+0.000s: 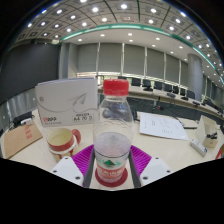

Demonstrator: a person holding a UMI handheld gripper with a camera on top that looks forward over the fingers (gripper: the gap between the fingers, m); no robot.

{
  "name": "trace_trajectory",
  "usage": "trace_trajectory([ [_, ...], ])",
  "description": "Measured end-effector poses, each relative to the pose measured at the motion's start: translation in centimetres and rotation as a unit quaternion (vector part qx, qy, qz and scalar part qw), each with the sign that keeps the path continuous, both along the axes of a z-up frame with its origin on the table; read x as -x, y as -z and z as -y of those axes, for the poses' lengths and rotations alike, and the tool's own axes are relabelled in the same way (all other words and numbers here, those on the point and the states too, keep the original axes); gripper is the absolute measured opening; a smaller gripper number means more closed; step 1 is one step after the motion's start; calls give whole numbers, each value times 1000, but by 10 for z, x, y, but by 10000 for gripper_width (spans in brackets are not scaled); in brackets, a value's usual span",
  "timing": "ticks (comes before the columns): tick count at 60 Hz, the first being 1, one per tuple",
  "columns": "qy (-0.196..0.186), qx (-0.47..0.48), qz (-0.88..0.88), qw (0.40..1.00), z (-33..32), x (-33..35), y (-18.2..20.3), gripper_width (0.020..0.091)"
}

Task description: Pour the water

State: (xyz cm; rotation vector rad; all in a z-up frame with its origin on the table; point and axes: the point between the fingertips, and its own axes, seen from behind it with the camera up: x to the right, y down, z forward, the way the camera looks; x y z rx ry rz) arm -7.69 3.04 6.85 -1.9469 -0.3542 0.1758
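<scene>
A clear plastic water bottle (113,135) with a red cap stands upright between the two fingers of the gripper (111,163), near the front edge of the pale table (175,150). Its label band, white with green and red print, sits low on the body, level with the magenta pads (84,158) that flank it on either side. The pads lie close against the bottle's sides, but whether both actually press on it cannot be told from this view, nor whether the bottle's base rests on the table or hangs clear of it. The white finger tips (66,170) spread out to each side below the pads.

Just to the left of the bottle, a little further back on the table, stands a cup (63,141) with a red outside and a pale inside, its mouth facing up. Behind the cup and touching or nearly touching it in this view is a white box (66,103) with printed lettering on its front face. To the right of the bottle, towards the table's far right part, lies a sheet of printed paper (161,125), flat on the surface.

Beyond the table is a large office room with rows of desks and chairs (170,90) and many round ceiling lights (100,12).
</scene>
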Motion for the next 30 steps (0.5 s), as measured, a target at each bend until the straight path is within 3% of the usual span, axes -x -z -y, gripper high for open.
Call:
trace_trajectory([
  [3,6,26,15,1000,5,-3,8,772],
  [4,9,33,14,999,7,-4,8,875],
  [7,22,46,1,999,14,-9,4,835],
  [10,36,53,-8,998,24,-15,-8,868],
  [17,73,64,6,995,62,-28,-40,861],
  [30,118,108,39,986,192,-20,-99,860],
])
